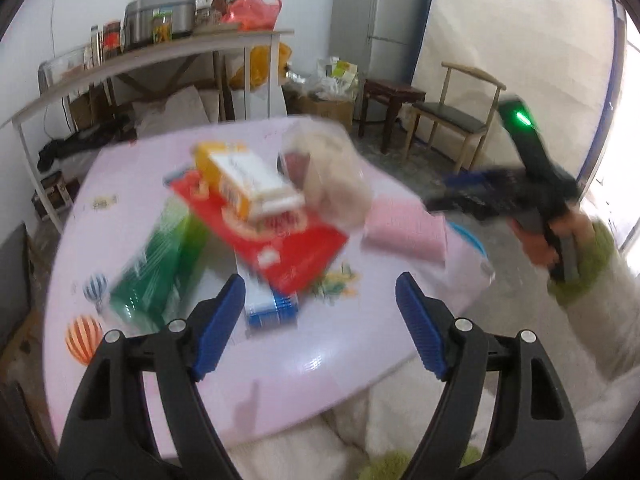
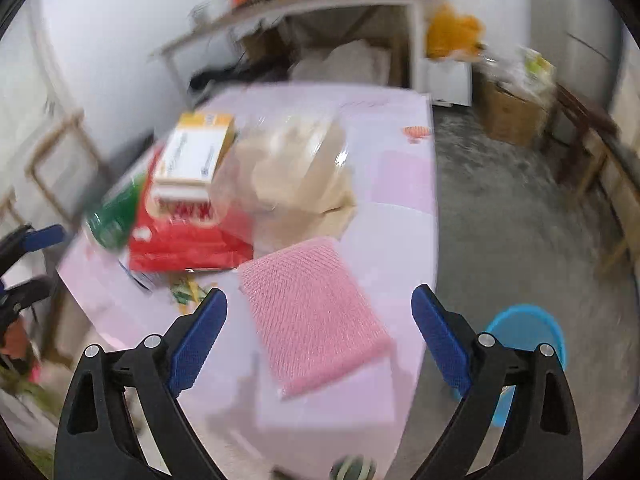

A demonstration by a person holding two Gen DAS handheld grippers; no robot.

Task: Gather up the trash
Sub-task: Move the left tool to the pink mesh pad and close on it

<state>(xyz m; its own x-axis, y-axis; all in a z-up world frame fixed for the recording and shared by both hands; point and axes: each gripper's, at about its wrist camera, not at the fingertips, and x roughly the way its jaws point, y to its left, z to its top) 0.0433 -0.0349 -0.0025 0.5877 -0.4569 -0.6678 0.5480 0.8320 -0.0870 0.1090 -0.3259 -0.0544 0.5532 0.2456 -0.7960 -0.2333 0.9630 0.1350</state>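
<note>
Hovering over the pink surface, left hand-held gripper gaping wide, empty, facing the box pile. Right hand-held gripper also gaping, empty, nearer the pink mesh pad lying lengthwise ahead, by the right edge.

Bright, even daylight fills both my views. On the left-wrist view, white glare burns out the doorway at the right edge, and a soft sheen lies on the pink bench. The boxes smear with motion blur; my right-wrist view is blurrier still, the shelf streaked. Fisheye bending curves the walls, and dark vignette rings every corner.
</note>
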